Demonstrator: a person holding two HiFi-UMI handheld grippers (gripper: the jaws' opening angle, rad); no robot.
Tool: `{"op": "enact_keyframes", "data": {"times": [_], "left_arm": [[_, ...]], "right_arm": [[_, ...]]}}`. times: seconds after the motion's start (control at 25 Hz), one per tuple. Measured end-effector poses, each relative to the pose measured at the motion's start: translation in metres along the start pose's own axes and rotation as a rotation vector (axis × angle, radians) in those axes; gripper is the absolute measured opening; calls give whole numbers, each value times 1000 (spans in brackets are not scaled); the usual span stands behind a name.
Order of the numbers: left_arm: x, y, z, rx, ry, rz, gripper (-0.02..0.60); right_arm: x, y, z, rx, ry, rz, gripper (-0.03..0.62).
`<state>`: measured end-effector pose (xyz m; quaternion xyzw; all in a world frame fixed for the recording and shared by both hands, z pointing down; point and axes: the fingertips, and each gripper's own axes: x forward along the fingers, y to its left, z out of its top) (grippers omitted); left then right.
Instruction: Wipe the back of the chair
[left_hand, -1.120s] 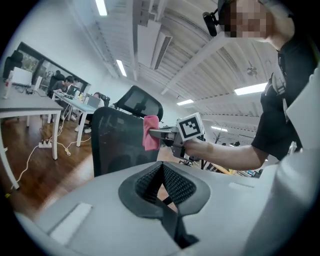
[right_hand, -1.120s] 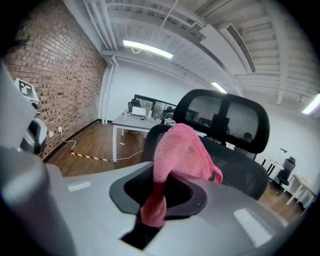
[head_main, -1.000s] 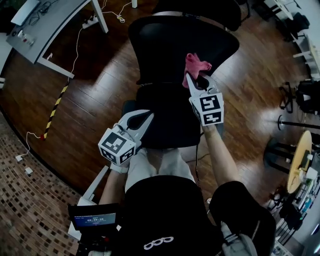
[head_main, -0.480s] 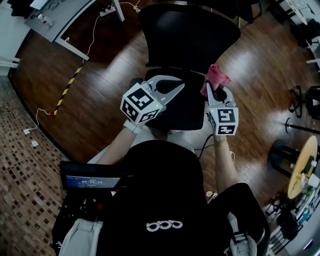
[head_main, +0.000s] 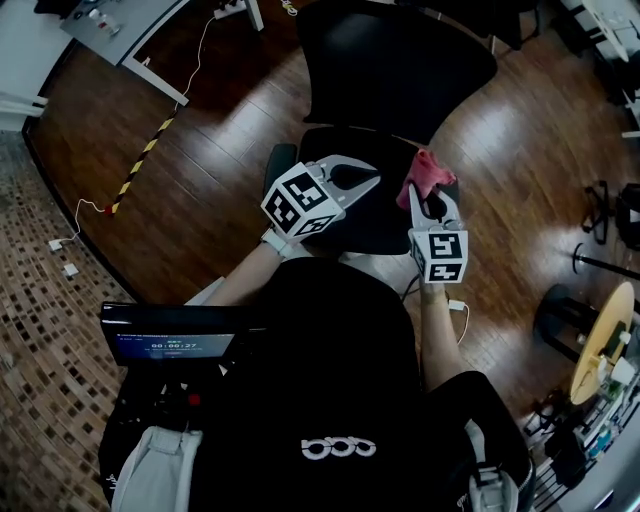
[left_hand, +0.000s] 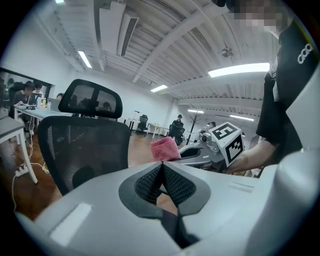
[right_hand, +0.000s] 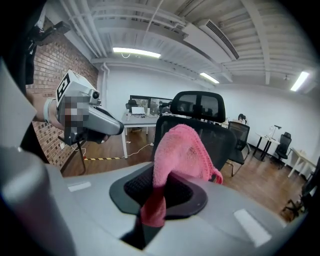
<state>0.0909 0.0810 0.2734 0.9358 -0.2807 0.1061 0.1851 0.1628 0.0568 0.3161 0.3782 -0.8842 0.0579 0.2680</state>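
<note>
The black mesh office chair (head_main: 395, 65) stands in front of me, its seat (head_main: 365, 225) under both grippers. My right gripper (head_main: 420, 195) is shut on a pink cloth (head_main: 428, 172), held over the seat's right side, short of the chair back. In the right gripper view the pink cloth (right_hand: 182, 150) bunches up out of the right gripper (right_hand: 162, 182), with the chair back (right_hand: 222, 142) and headrest (right_hand: 197, 107) behind. My left gripper (head_main: 372, 180) hovers over the seat. The left gripper (left_hand: 161, 167) is shut and holds nothing.
A grey desk (head_main: 125, 25) with a power strip and cables (head_main: 228, 12) stands at the back left. Yellow-black tape (head_main: 140, 160) runs across the wood floor. A round table (head_main: 600, 345) and chair bases crowd the right. A small screen (head_main: 170, 345) hangs at my chest.
Both grippers have drawn back from the chair back toward my body. The left gripper rose and moved right, beside the right one. The cloth stays in the right gripper.
</note>
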Motion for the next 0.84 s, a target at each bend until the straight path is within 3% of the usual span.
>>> {"op": "enact_keyframes", "data": {"times": [0.84], "left_arm": [[-4, 40, 8, -26, -26, 8, -8]], "right_arm": [[36, 1, 32, -21, -17, -4, 44]]}}
